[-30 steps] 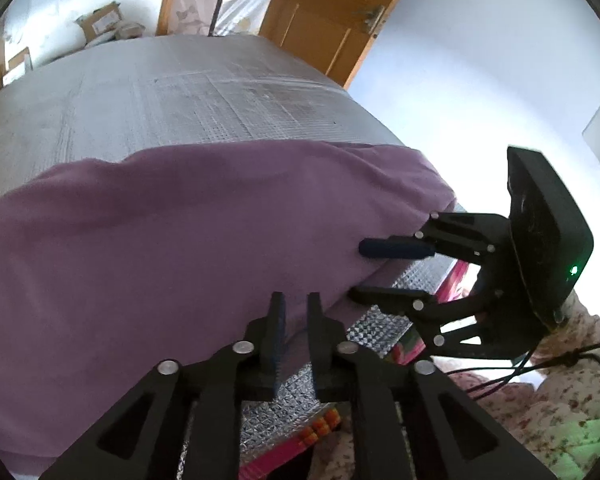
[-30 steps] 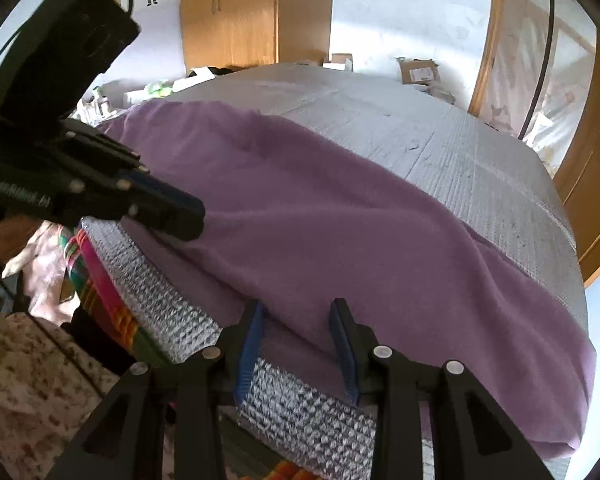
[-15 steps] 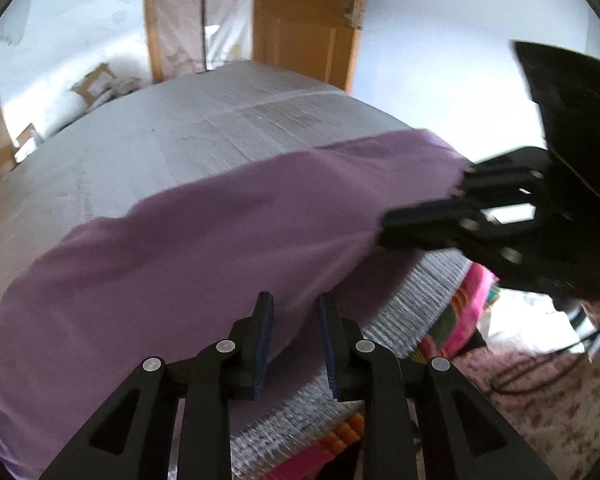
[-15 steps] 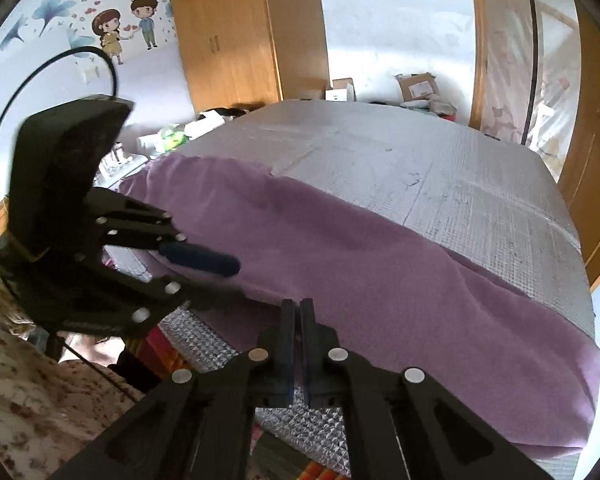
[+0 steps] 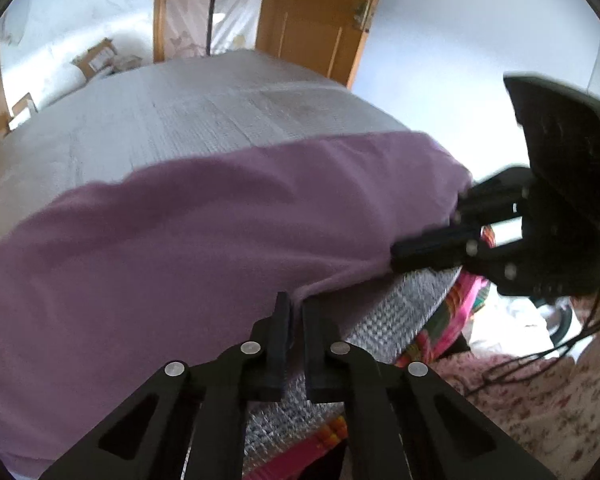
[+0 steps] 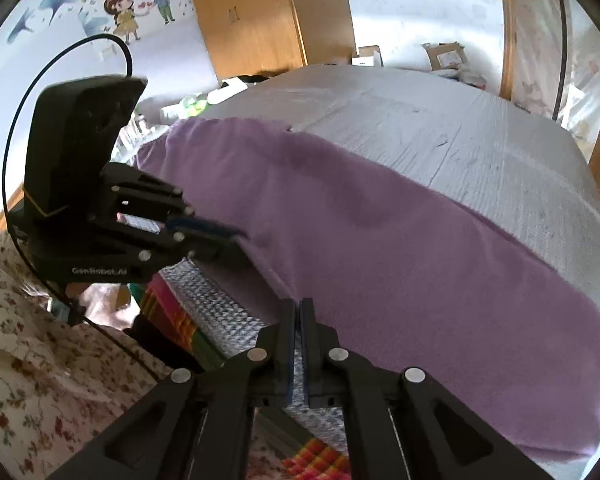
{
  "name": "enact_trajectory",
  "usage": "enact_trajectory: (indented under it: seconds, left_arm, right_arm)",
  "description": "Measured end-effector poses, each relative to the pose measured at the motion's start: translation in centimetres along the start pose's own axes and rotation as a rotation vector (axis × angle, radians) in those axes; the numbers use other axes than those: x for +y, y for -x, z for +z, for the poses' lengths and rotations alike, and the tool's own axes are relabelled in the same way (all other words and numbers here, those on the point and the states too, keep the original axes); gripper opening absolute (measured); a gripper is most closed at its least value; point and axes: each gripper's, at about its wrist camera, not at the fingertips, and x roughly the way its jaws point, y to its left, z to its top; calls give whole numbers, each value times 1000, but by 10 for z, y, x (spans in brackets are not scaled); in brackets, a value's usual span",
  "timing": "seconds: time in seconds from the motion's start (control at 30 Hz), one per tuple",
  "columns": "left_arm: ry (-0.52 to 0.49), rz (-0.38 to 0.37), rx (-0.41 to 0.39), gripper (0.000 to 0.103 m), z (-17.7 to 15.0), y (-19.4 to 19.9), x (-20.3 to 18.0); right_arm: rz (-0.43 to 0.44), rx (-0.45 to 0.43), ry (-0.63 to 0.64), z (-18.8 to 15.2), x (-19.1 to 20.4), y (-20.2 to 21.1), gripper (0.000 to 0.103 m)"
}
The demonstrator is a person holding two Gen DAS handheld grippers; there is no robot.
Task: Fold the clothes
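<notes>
**Both grippers pinch the purple cloth at the bed's near edge**

The purple cloth [image 5: 220,232] lies in a long band across the bed [image 5: 204,108], close to the near edge. Your left gripper [image 5: 296,320] is almost closed, and the cloth's near hem sits between its fingers. Your right gripper [image 6: 297,316] is pressed closed at the hem too, further along the same edge. The bed has a gray cover [image 6: 480,136]. A wooden door [image 5: 316,20] stands behind it.
</notes>
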Motion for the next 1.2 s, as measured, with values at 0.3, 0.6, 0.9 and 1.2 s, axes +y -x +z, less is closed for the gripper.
enact_trajectory:
  seconds: [0.3, 0.6, 0.9, 1.2]
  left_arm:
    - [7, -58, 0, 3, -5, 6, 4]
    - [17, -97, -13, 2, -8, 19, 6]
    - [31, -103, 22, 2, -5, 6, 10]
    - [64, -135, 44, 2, -8, -1, 19]
  right_arm:
    - [-106, -61, -132, 31, -69, 6, 15]
    - [-80, 5, -102, 56, -95, -33, 23]
    - [-31, 41, 2, 67, -80, -51, 24]
    - [-28, 23, 38, 74, -74, -46, 4]
